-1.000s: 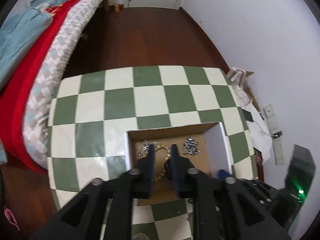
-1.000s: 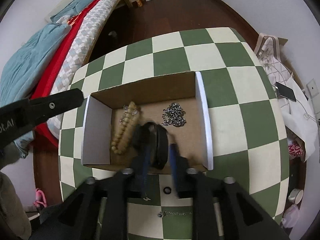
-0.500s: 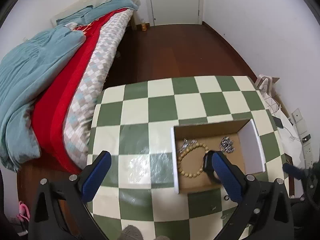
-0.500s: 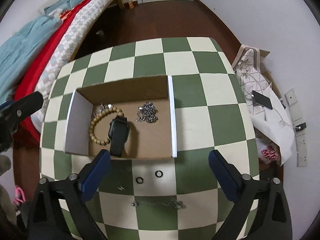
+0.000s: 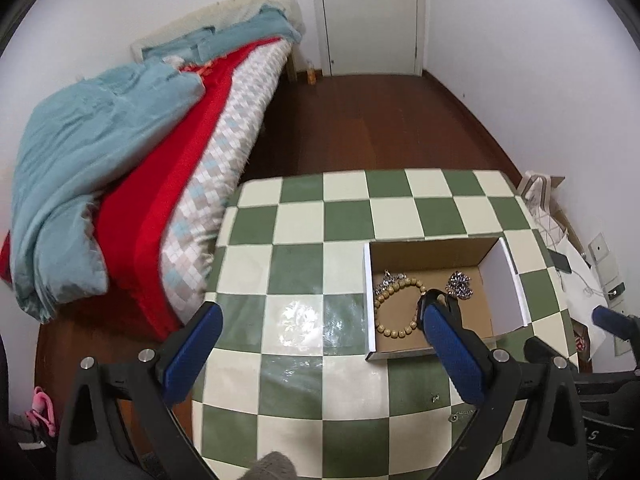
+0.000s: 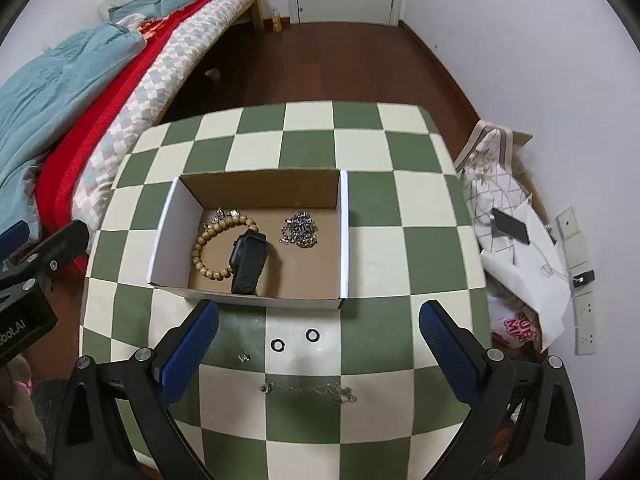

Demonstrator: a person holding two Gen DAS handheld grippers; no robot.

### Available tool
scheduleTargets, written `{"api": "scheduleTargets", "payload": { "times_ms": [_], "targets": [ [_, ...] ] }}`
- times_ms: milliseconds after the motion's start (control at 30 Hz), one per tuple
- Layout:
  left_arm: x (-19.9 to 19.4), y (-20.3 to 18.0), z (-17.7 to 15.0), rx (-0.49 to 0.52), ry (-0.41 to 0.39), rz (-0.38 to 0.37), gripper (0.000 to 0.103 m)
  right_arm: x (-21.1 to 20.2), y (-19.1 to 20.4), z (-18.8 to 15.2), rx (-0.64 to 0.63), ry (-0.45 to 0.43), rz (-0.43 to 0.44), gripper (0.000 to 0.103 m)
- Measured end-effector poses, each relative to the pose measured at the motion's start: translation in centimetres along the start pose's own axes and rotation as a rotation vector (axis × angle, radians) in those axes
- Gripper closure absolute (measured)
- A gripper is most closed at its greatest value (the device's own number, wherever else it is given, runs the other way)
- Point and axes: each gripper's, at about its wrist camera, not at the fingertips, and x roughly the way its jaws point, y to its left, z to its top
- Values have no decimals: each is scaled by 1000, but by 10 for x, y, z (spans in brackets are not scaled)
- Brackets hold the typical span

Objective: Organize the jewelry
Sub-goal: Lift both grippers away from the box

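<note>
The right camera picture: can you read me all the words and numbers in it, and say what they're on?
"bot.AI", cut off at the picture's edge, on the black left gripper.
Red letters on the white plastic bag on the floor: too crumpled to read for sure.
The watch in the box shows no writing that can be read.
</note>
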Motion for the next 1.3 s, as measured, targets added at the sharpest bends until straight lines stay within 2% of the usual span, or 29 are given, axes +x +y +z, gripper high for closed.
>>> {"api": "scheduleTargets", "payload": {
  "times_ms": [533, 867, 1033, 1167, 1233, 1300],
  "targets": [
    [-83, 6, -25, -1, -127, -28, 0, -105, 2, -34, -15, -195, -45, 2],
    [-107, 12, -43, -36, -154, -33, 0, -134, 1, -55, 3, -224, -16, 2],
    [-91, 10, -57, -53, -126, 22, 0, -118, -7, -69, 29, -202, 27, 2],
    [-64, 5, -74, -17, -96, 143, 0, -73, -29, -89, 109, -115, 2, 2],
    [-45, 2, -85, 5, -62, 196, 0, -43, -40, -100, 144, -56, 28, 9],
    [-27, -1, -95, 17, -20, 211, 0, -15, -48, -110, 168, -9, 51, 32]
  ]
}}
